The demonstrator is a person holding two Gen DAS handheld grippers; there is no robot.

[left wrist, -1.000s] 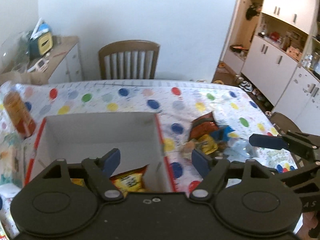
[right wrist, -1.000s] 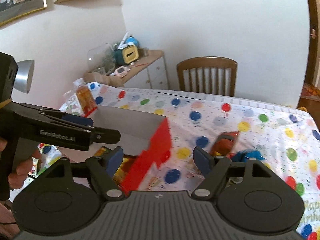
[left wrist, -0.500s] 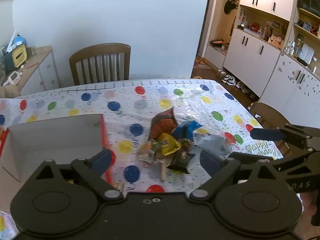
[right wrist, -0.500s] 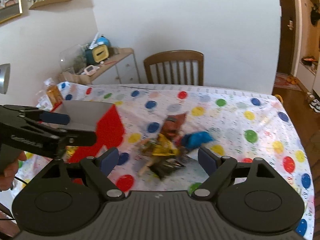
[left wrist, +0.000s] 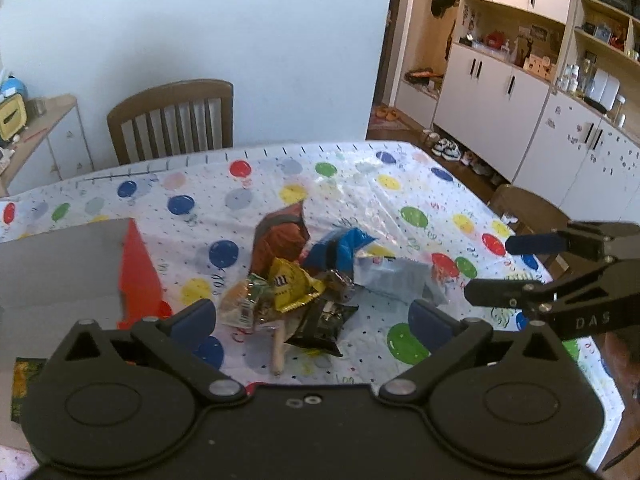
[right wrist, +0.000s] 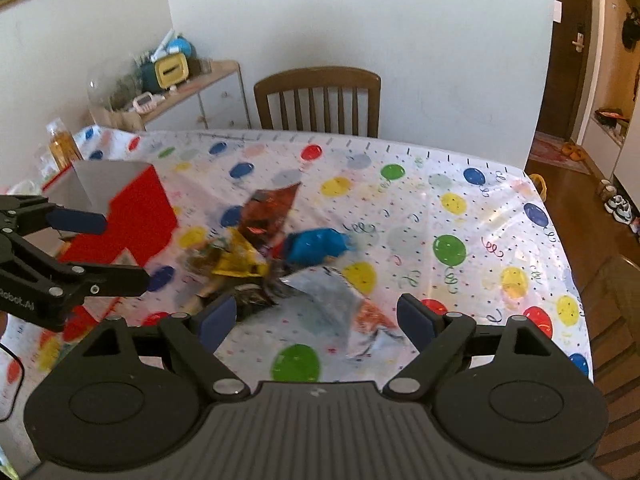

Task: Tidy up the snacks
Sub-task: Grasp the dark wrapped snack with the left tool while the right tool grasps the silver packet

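Cardboard box [left wrist: 60, 268] with its red outer wall sits at the left edge of my left wrist view, standing on the surface [left wrist: 400, 200] under a balloon-print cloth. Just right of it, centre frame, lies the pile of snacks: an orange-brown bag [left wrist: 280, 240] at the back, a yellow packet [left wrist: 290, 284] in front of it, a clear-wrapped sweet pack [left wrist: 244, 300] at the pile's left, a black packet [left wrist: 324, 320] nearest me, a blue bag [left wrist: 340, 246] and a silver pouch [left wrist: 394, 274] to the right. My left tongs [left wrist: 312, 316] hang above the near side of the pile; their jaws have just been opening and stand wide apart, gripping nothing. At the right edge the right tongs [left wrist: 496, 268] reach in, also spread.

In my right wrist view the box [right wrist: 132, 208] is at left, the blurred pile centre, and the right tongs [right wrist: 316, 320] hover over the silver pouch [right wrist: 332, 296], jaws apart and empty after opening. A wooden chair [right wrist: 320, 100] stands behind the surface.
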